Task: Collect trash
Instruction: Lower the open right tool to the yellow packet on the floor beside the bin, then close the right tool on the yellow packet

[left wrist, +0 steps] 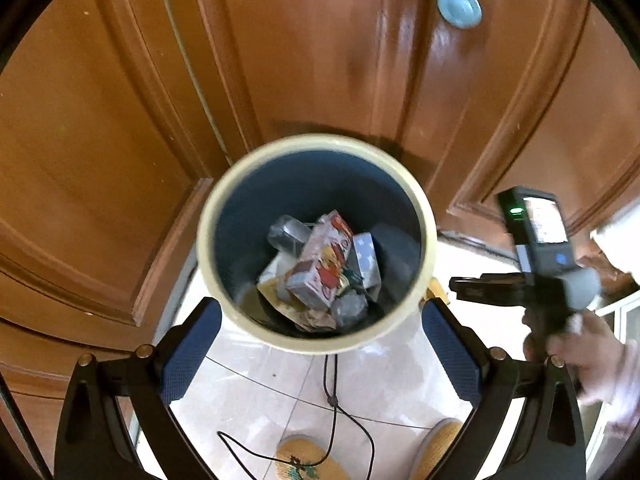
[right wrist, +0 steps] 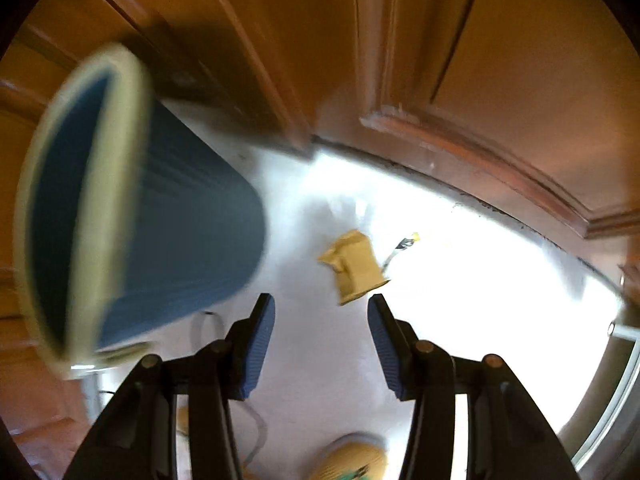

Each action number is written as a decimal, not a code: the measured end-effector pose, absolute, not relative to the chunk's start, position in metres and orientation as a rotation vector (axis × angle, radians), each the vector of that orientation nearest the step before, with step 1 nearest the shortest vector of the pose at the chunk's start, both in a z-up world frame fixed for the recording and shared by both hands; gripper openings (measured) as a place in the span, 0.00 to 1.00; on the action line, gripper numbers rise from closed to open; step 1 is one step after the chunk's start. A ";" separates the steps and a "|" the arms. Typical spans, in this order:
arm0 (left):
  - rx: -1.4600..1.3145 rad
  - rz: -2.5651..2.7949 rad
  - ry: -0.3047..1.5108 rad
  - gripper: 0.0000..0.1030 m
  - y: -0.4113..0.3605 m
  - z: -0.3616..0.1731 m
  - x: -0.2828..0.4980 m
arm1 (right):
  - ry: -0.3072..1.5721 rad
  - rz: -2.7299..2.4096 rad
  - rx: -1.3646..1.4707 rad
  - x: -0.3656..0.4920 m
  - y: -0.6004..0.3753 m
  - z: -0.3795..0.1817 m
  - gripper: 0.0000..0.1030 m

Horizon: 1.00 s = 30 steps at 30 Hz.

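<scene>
Blue bin (left wrist: 316, 240): left gripper (left wrist: 320, 344) spread wide at its near rim, empty. Right gripper (right wrist: 321, 312) half-spread, empty, above crumpled tan carton (right wrist: 354, 266) beside bin.

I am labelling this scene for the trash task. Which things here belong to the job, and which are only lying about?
Job: blue bin, the trash inside it, crumpled yellow packet on the floor, right gripper open above it.

Lying about: black cable, yellow slippers, wooden door.

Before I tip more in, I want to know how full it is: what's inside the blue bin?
The blue bin holds a printed carton on top, a clear plastic piece, a white dotted box and crumpled wrappers. The bottom beneath them is covered.
</scene>
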<state>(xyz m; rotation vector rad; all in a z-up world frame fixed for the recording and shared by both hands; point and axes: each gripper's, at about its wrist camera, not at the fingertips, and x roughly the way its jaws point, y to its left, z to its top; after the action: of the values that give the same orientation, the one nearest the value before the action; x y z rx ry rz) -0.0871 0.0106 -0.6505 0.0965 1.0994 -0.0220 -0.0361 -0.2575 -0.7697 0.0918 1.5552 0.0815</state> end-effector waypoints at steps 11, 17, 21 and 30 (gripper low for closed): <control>0.081 0.058 1.067 0.97 0.009 -0.686 -0.098 | 1.645 0.062 -0.035 -0.034 -0.270 -0.873 0.47; 0.085 0.059 1.056 0.97 0.009 -0.692 -0.096 | 1.638 0.081 -0.031 -0.030 -0.265 -0.890 0.47; 0.099 0.046 1.057 0.97 0.006 -0.697 -0.096 | 1.648 0.070 -0.033 -0.031 -0.264 -0.911 0.47; 0.134 0.066 1.065 0.97 0.005 -0.699 -0.094 | 1.653 0.069 0.031 -0.042 -0.259 -0.915 0.21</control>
<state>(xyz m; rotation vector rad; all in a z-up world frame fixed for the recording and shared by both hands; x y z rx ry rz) -0.0944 0.0046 -0.6990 0.1345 1.0655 0.0657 -0.0415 -0.2594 -0.9149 0.0313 1.6532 0.0687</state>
